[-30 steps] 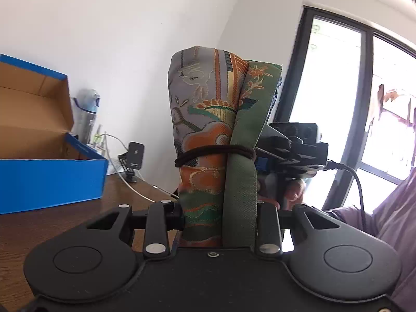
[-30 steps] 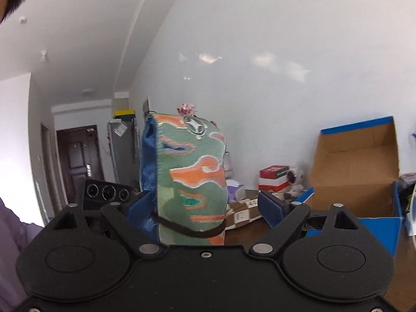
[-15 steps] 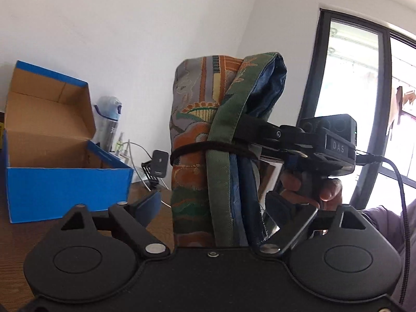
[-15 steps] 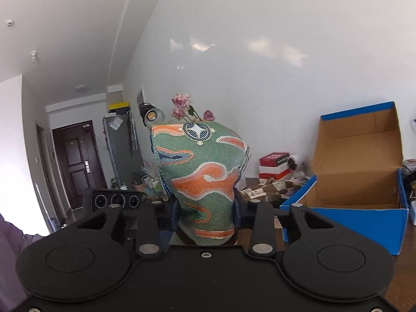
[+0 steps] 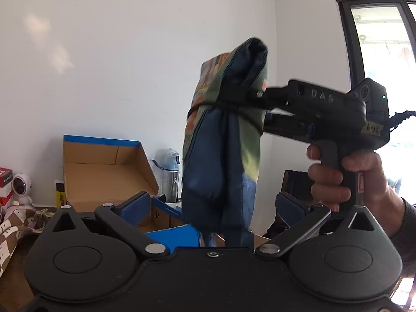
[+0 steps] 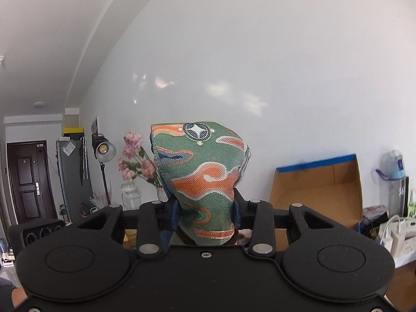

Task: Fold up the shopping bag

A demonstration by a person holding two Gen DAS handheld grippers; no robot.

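**Bag rolled and banded, only set-down left**

The shopping bag (image 5: 223, 140) is already folded into a tight roll with a black elastic band (image 5: 228, 110) cinched around its middle, so I judge the folding itself done. What remains, as I read it, is putting the bundle down somewhere, maybe near the blue cardboard box (image 5: 104, 171) on the table (image 5: 15, 265).

My right gripper (image 6: 205, 209) has its fingers pinched in on the roll's lower part, holding it upright in the air in front of the white wall. In the left wrist view that same gripper comes in sideways from the right, my right hand (image 5: 348, 179) wrapped on its handle, gripping the bundle around the band height.

My left gripper (image 5: 212, 209) has its fingers spread wide, not clamping anything. The roll's bottom end hangs between them; whether cloth brushes a pad I can't tell, it's blurred. Left gripper sits low, pointing level at the bundle.
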